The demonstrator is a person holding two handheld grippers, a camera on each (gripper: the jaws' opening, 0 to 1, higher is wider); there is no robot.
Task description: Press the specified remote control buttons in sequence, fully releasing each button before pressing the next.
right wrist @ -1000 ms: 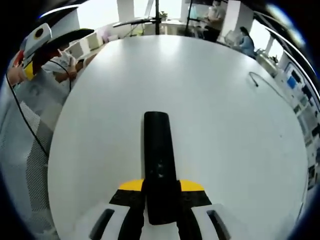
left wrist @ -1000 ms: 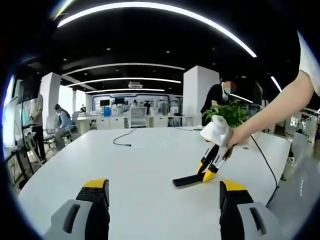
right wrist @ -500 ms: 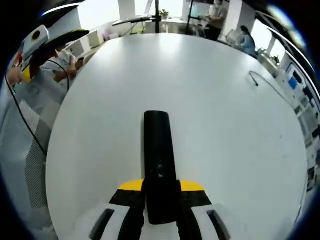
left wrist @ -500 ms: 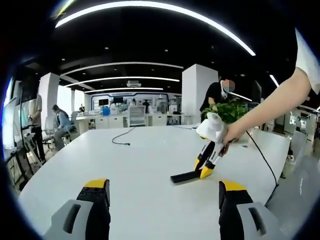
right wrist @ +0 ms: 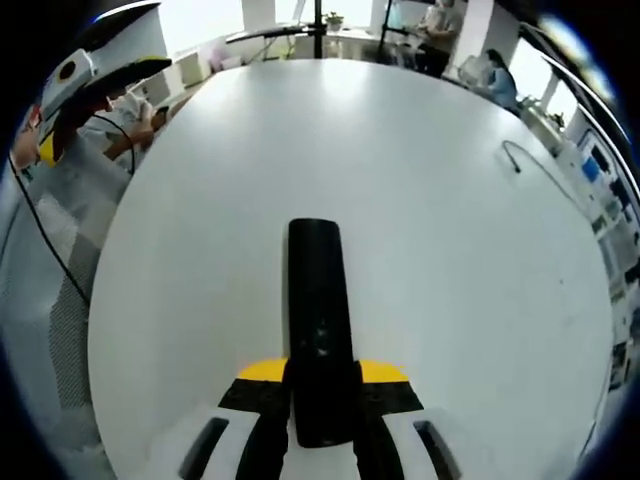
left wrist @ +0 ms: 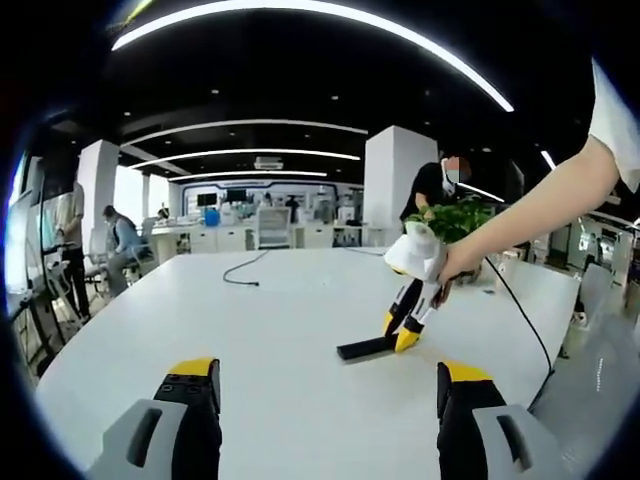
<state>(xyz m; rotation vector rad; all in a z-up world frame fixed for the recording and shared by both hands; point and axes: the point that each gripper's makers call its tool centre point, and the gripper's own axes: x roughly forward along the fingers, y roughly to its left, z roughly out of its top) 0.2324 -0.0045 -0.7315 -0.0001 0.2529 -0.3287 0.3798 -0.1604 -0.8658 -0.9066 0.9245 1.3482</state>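
A black remote control [right wrist: 318,310] points straight ahead in the right gripper view, its near end held between the yellow-tipped jaws of my right gripper [right wrist: 322,378], which is shut on it. The left gripper view shows that same right gripper [left wrist: 403,322] in a person's hand, holding the remote [left wrist: 365,349] low over the white table [left wrist: 280,330]; whether the remote touches the table is unclear. My left gripper [left wrist: 325,390] stands open near the table's front edge with nothing between its jaws. It also appears at the upper left as the left gripper [right wrist: 80,75].
A black cable [left wrist: 240,272] lies on the far side of the table, seen again as the cable [right wrist: 520,160]. A potted plant [left wrist: 455,218] stands behind the person's arm [left wrist: 540,215]. Desks, chairs and people fill the office beyond the table's edges.
The right gripper with the remote has drifted a little to the left and farther off in the left gripper view. The left gripper's jaws stay open and still.
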